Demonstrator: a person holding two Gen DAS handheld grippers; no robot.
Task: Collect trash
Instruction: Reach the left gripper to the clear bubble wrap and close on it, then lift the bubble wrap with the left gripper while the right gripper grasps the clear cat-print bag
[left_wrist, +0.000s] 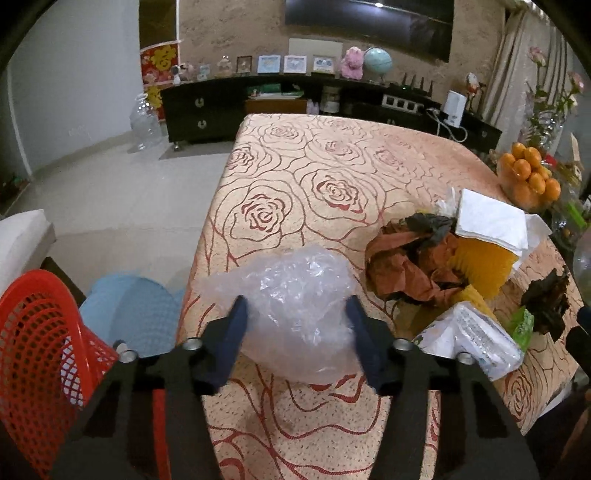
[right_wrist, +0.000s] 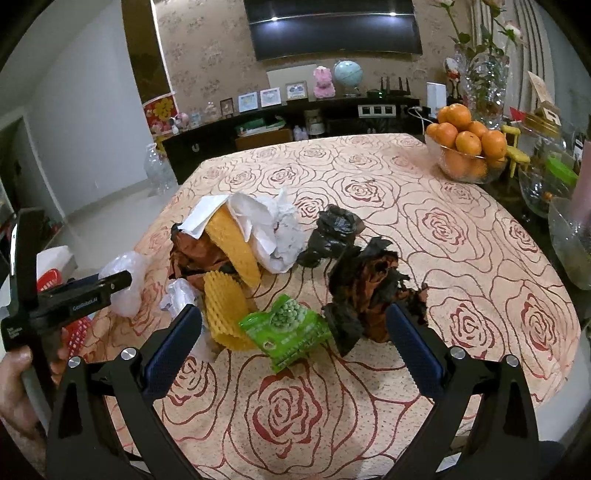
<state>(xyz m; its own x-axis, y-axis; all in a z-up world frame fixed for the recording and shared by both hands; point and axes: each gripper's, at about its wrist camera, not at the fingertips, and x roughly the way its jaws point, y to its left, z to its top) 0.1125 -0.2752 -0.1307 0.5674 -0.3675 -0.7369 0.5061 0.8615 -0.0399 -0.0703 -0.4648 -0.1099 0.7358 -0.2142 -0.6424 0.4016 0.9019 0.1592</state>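
My left gripper (left_wrist: 295, 314) is closed around a crumpled clear plastic bag (left_wrist: 295, 302) and holds it over the table's left edge; the bag also shows in the right wrist view (right_wrist: 125, 273). A red mesh basket (left_wrist: 40, 354) stands below at the left. My right gripper (right_wrist: 295, 325) is open and empty above a green snack packet (right_wrist: 288, 332). A trash pile lies on the table: brown paper (left_wrist: 402, 266), yellow foam netting (right_wrist: 229, 310), white tissue (right_wrist: 266, 229), a black bag (right_wrist: 332, 232), dark crumpled paper (right_wrist: 369, 280) and a white wrapper (left_wrist: 476, 343).
The rose-patterned tablecloth (right_wrist: 461, 229) covers the table. A glass bowl of oranges (right_wrist: 465, 147) and glassware (right_wrist: 569, 240) stand at the right edge. A blue stool (left_wrist: 133, 310) is beside the basket. A dark cabinet (left_wrist: 207, 110) lines the far wall.
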